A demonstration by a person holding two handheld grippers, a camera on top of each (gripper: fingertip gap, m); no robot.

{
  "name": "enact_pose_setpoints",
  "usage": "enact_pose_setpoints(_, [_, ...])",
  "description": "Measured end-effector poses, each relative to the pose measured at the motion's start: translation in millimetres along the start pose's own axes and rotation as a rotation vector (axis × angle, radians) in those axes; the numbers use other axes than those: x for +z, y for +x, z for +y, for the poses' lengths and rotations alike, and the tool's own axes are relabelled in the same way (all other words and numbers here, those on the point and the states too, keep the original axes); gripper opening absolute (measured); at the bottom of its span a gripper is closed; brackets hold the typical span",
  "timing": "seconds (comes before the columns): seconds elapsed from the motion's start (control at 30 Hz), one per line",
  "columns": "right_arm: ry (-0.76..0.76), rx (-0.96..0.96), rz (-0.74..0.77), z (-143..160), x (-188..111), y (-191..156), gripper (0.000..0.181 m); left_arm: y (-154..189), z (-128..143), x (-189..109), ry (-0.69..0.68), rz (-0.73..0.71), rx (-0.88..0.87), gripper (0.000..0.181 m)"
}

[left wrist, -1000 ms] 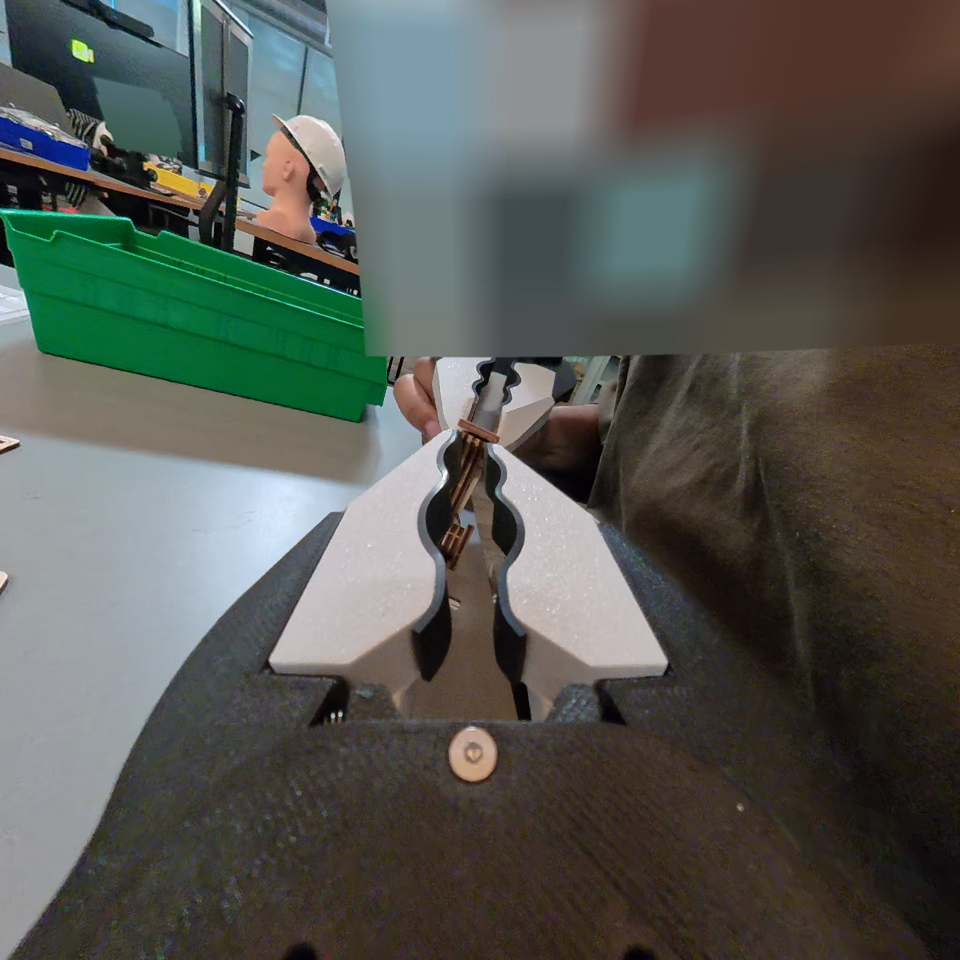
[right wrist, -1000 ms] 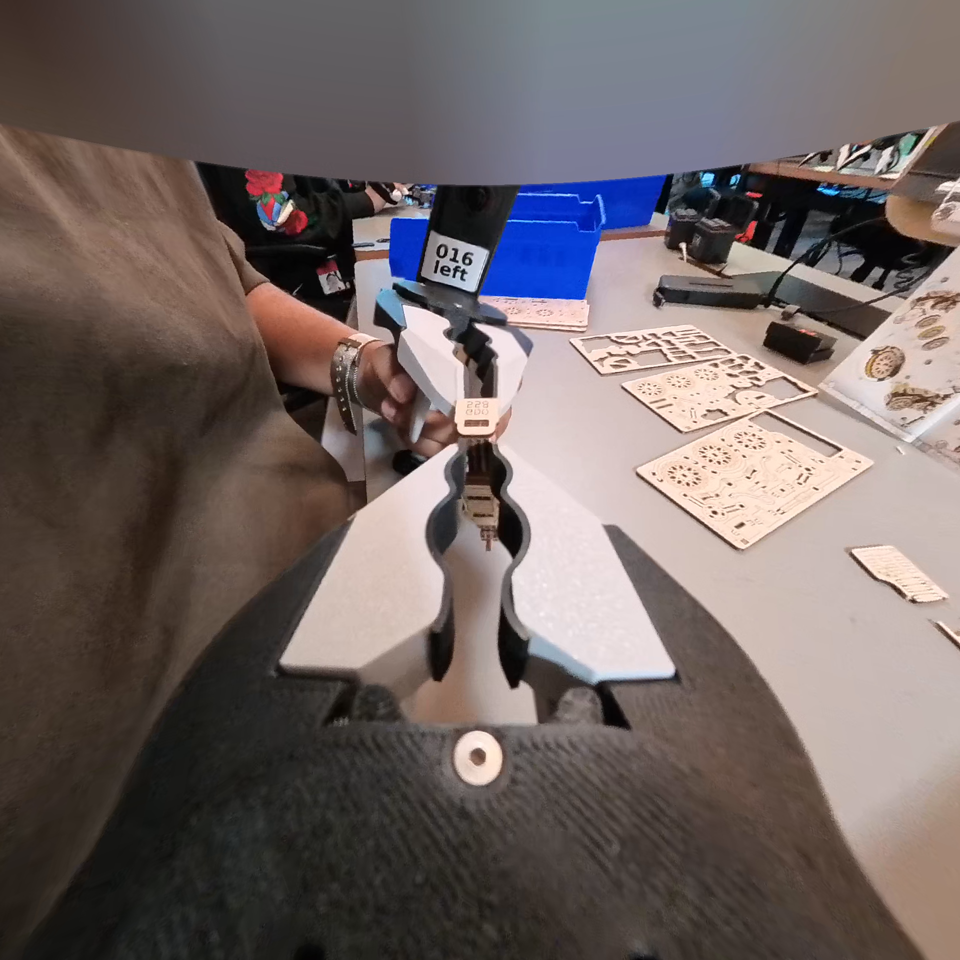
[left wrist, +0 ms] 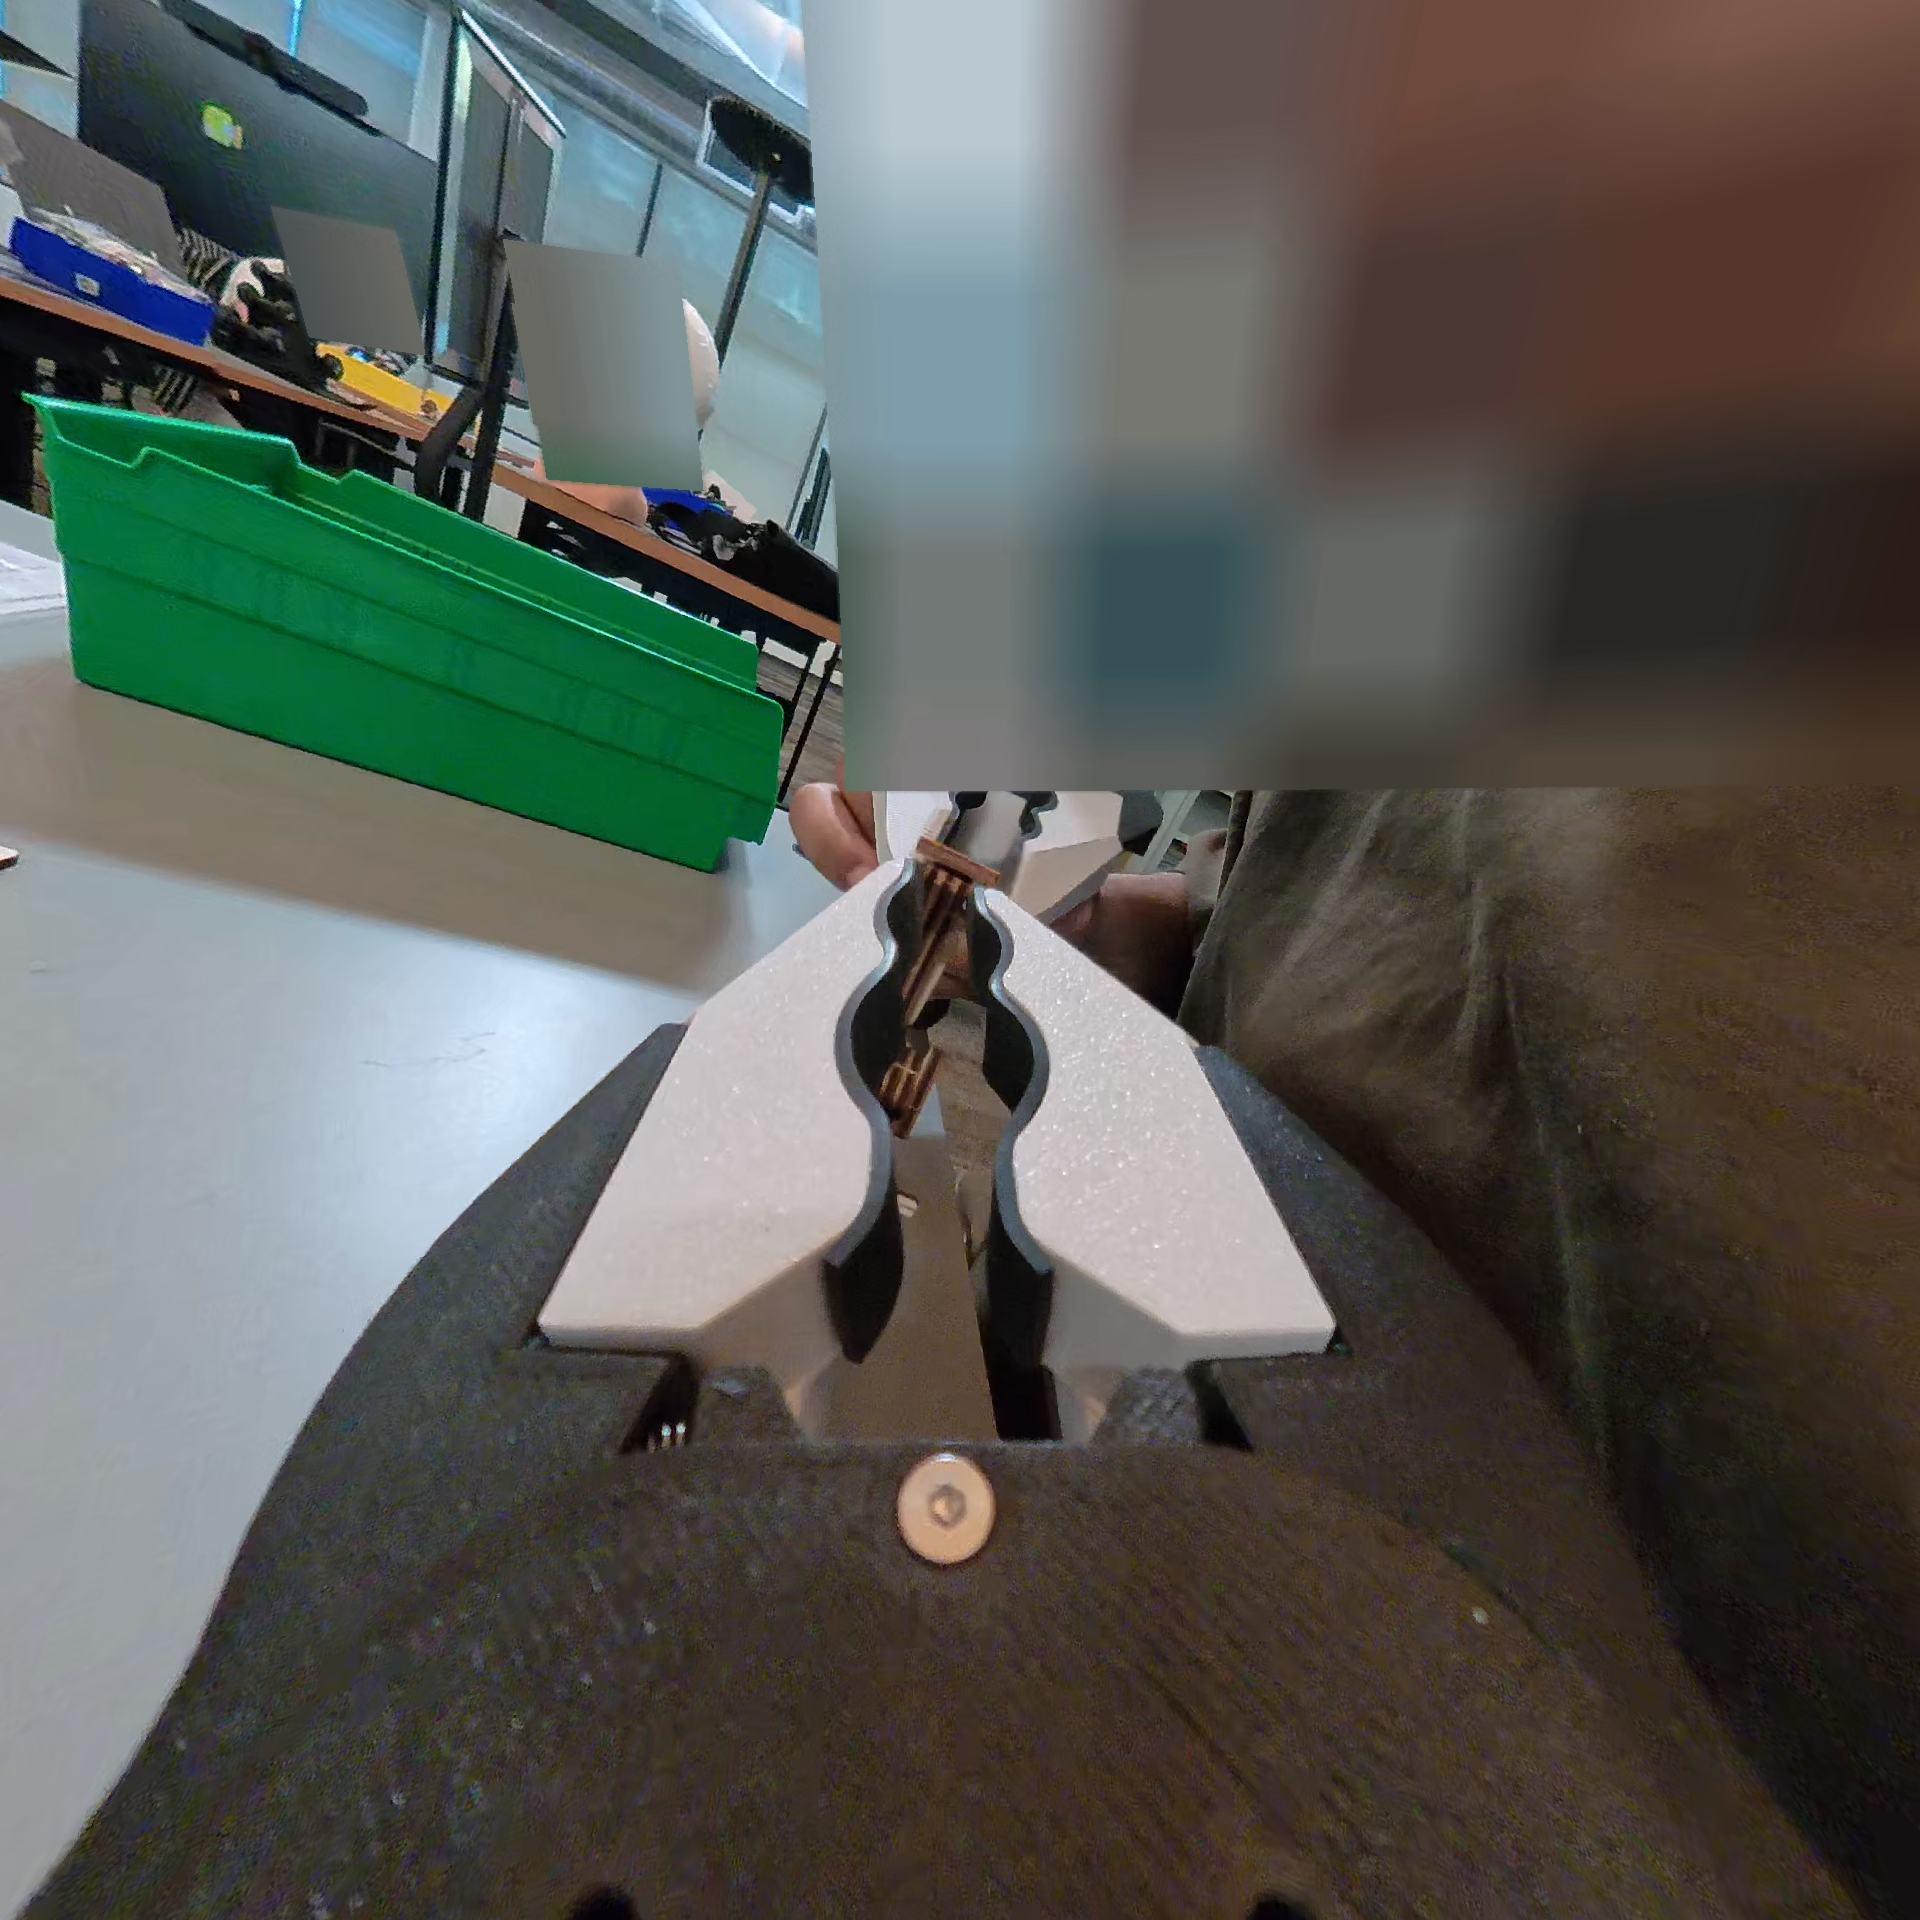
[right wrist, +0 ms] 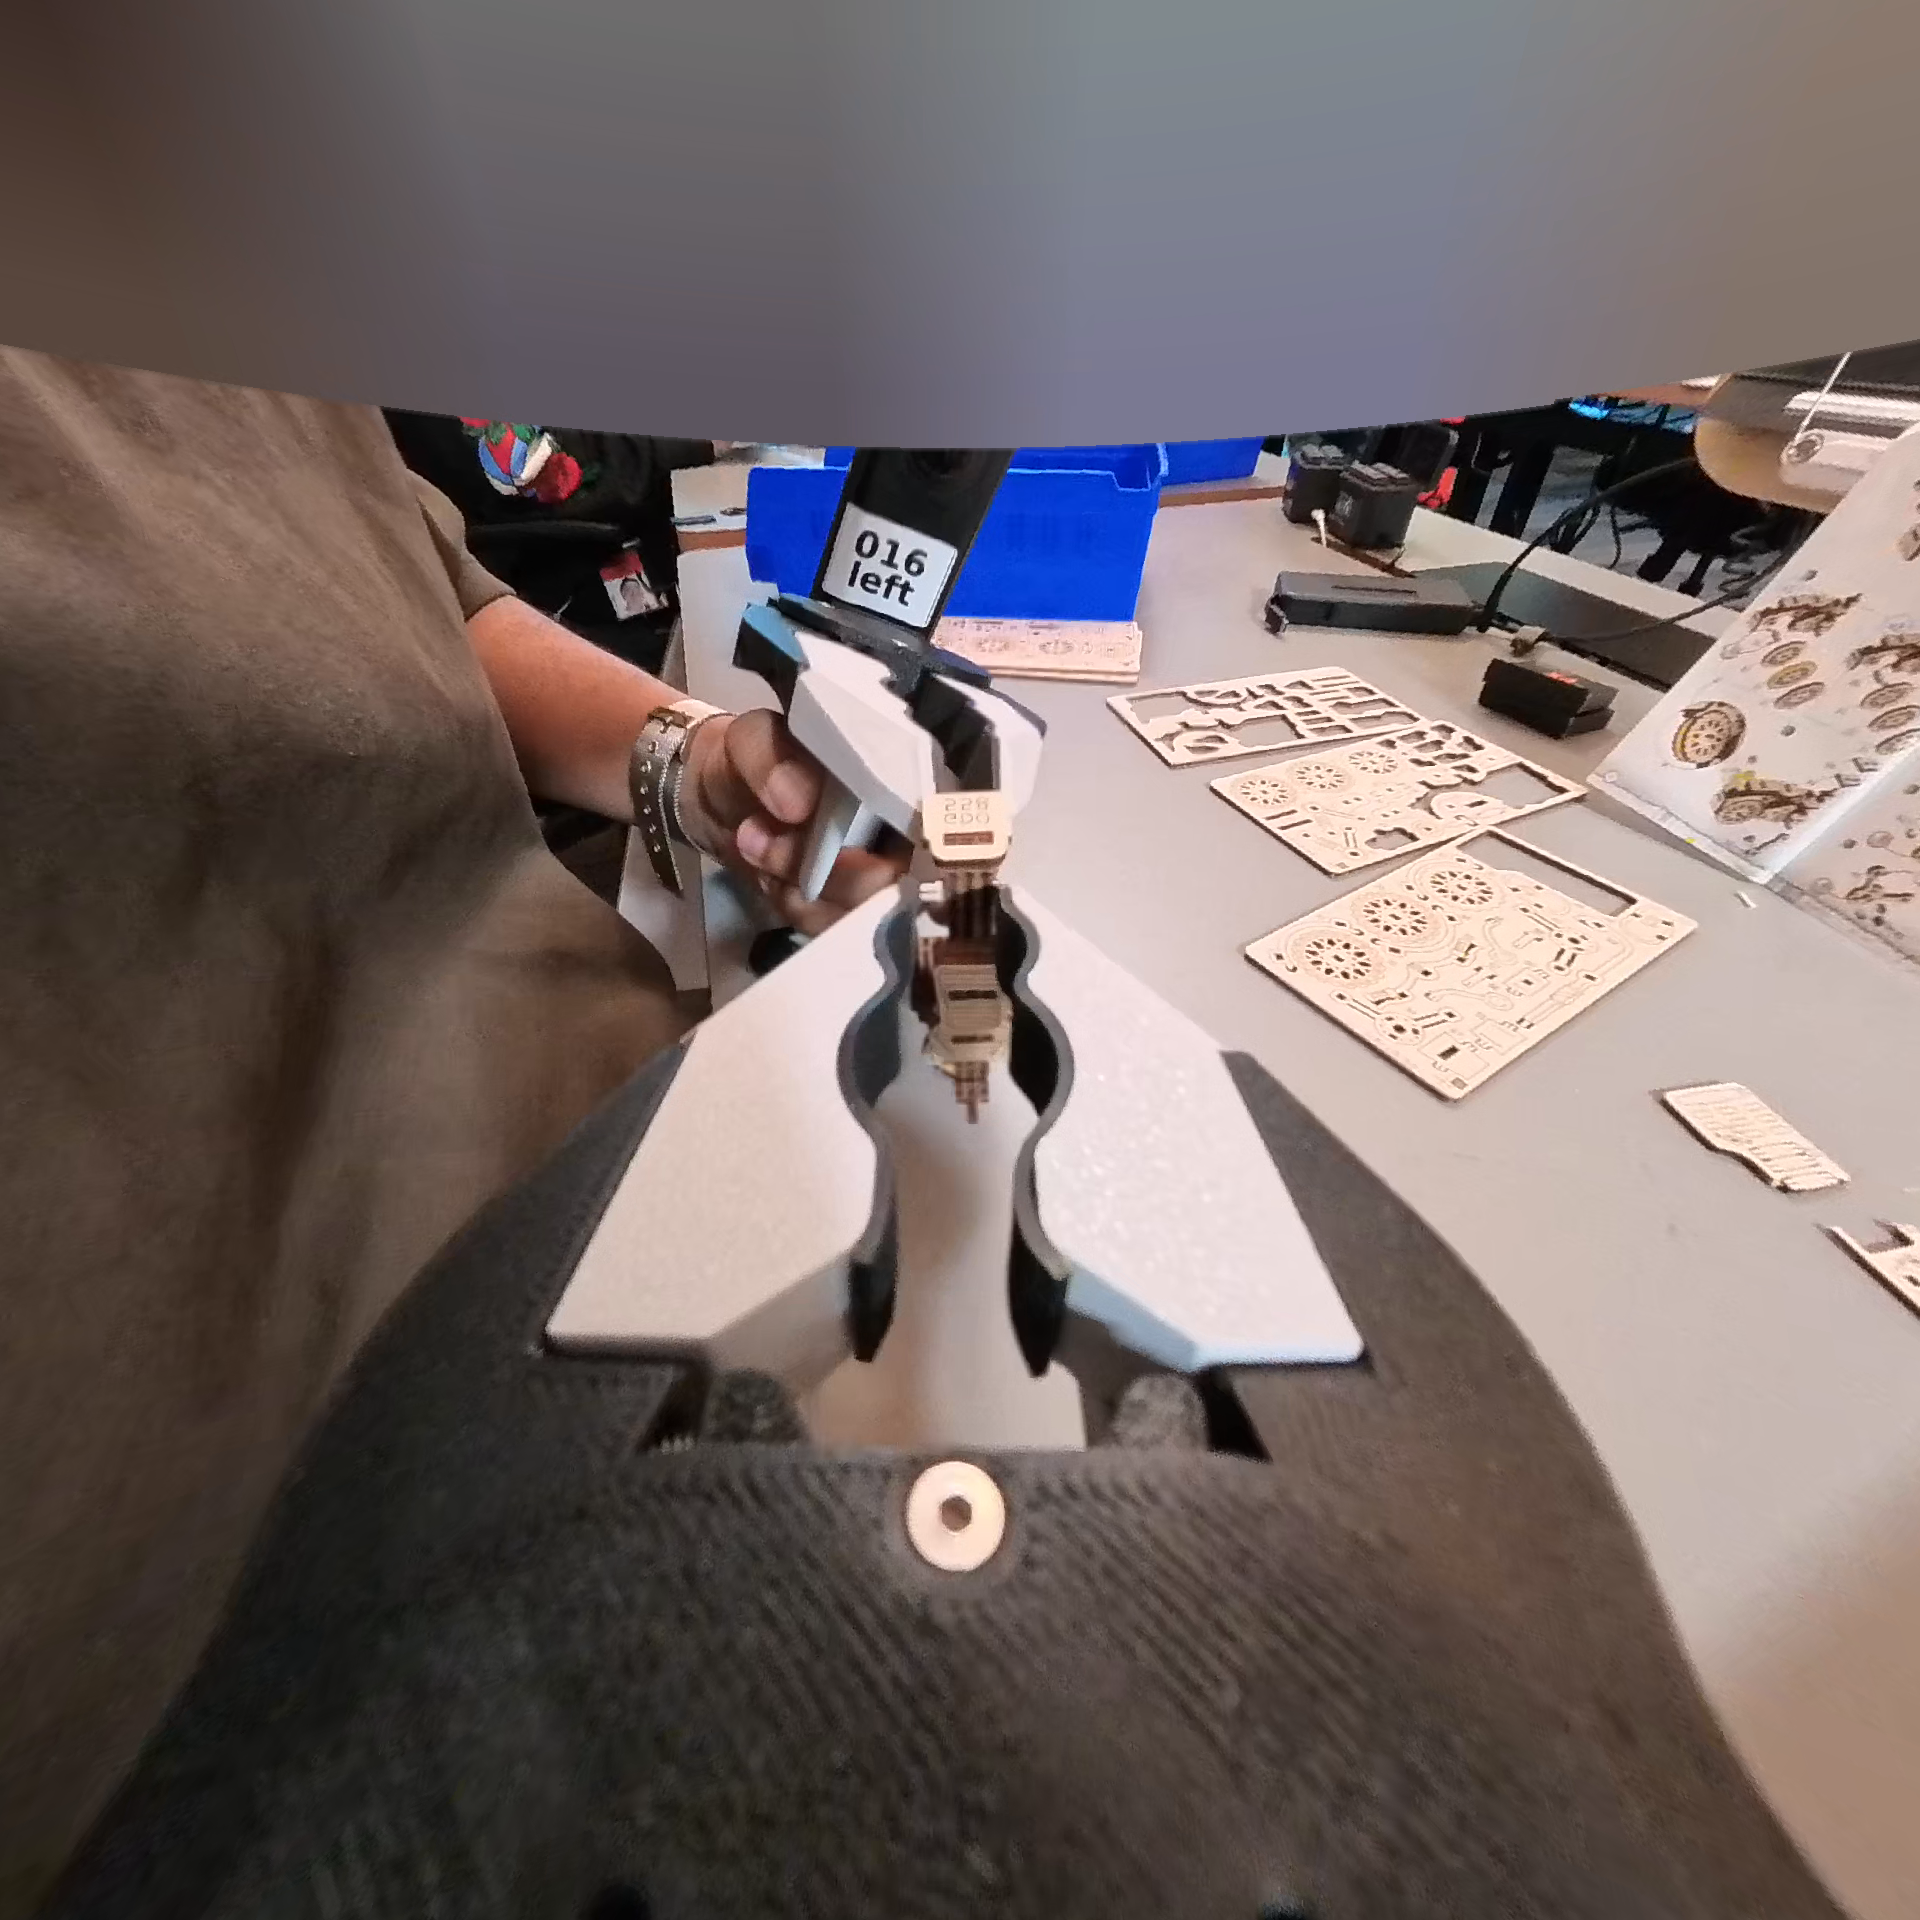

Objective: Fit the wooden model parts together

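A white sticker (right wrist: 884, 569) bearing printed characters is seen on the left tongs (right wrist: 961, 821), upper centre; engraved characters mark the wooden part (right wrist: 966, 826) gripped there.

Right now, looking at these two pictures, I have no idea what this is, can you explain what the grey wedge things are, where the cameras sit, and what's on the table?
No robot here: a person holds a hand-held tool in each hand, each with a camera looking along its two grey fingers. One picture comes from the left tool, the other from the right tool, which also shows the left one opposite. Both tools are shut on a small wooden assembly, held between them in the air, tips almost meeting. On the grey table lie laser-cut wooden sheets, with a blue bin behind. The left view shows a green bin.
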State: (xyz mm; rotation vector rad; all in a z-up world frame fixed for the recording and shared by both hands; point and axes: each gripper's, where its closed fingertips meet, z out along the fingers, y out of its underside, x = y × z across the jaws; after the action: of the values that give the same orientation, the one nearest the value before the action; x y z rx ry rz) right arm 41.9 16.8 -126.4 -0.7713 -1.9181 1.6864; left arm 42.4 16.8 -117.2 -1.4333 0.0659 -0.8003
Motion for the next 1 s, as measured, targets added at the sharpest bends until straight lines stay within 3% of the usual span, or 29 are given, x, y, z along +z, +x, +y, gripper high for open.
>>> enact_pose_setpoints(0.1, [0.002, 0.012, -0.015, -0.2, 1.6, -3.3, 0.026, -2.9, -1.0, -1.1, 0.007, -0.014, -0.006, 0.005])
enact_pose_setpoints(0.2, [0.004, 0.014, 0.005, -0.2, -0.1, 0.6, 0.012, 0.1, 0.3, 0.8, 0.002, -0.009, -0.002, 0.005])
enact_pose_setpoints(1.0, [-0.038, -0.081, 0.044, 1.1, -1.1, 0.9, 0.011, 0.6, 1.5, 1.8, -0.010, -0.041, 0.075, 0.005])
